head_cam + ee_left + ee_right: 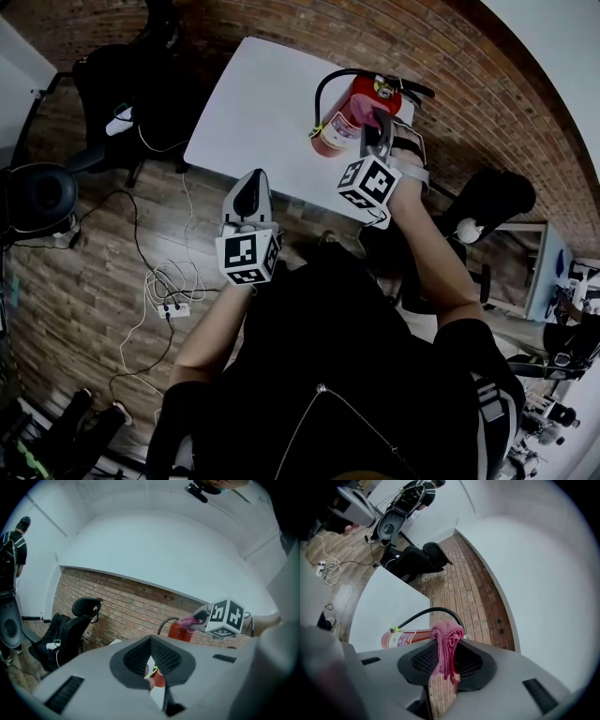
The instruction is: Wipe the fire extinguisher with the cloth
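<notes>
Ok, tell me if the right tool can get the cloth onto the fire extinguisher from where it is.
Probably yes. The right tool, shut on the pink cloth, sits just beside the fire extinguisher lying on the white table, and nothing stands between them.

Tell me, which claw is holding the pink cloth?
The right claw, up by the red fire extinguisher. The pink cloth is pinched between its jaws. The left claw is shut with nothing in it.
</notes>
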Demonstrator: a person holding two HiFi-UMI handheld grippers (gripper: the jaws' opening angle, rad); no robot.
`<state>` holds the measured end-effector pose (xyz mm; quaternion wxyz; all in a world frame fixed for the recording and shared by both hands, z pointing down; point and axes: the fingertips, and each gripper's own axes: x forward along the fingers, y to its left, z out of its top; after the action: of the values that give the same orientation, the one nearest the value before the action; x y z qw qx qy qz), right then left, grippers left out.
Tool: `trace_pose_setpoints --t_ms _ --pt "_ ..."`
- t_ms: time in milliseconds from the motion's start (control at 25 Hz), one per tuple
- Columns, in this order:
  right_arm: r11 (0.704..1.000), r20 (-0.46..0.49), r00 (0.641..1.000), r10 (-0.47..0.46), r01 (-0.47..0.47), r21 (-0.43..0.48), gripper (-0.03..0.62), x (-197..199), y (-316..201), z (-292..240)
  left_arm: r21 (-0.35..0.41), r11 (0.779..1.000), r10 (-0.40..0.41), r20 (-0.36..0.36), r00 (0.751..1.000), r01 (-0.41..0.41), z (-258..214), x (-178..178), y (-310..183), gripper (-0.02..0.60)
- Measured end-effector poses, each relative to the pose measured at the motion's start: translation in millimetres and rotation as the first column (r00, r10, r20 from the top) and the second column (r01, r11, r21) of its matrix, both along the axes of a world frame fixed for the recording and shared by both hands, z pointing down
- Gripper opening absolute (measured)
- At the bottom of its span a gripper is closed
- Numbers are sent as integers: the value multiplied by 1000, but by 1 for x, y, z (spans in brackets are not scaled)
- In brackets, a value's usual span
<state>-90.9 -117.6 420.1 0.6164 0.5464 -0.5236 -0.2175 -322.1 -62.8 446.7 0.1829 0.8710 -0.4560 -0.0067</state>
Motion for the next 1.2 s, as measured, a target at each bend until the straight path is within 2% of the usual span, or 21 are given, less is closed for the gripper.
trace_pose_setpoints --t_ms 120,200,320,440,680,800,960,1200 --pt "1000 -34 999 -28 28 -3 104 -6 5 3 -2 1000 -3 -3 1000 3 1 -6 2 11" --pt "999 -21 999 -44 44 -14 104 -14 8 10 -5 1000 -6 -3 1000 6 3 -10 3 11" --pt "997 118 993 -33 41 -65 104 -27 13 37 -9 1000 -14 -5 1000 14 5 -15 3 11" --pt "987 248 968 27 14 -161 104 -33 20 84 -14 999 -32 -5 999 31 7 -20 4 11" --pt "942 354 920 168 -44 -333 104 -33 27 191 -37 996 -76 15 997 76 17 -32 6 11" --pt "920 405 880 248 -83 -382 104 -31 22 233 -56 993 -102 35 994 104 26 -39 8 11" --pt "879 484 784 388 -157 -450 104 -30 14 279 -80 986 -143 62 988 147 35 -50 9 11" --pt "841 525 681 511 -267 -472 104 -19 -2 329 -98 973 -202 97 975 211 41 -58 3 11"
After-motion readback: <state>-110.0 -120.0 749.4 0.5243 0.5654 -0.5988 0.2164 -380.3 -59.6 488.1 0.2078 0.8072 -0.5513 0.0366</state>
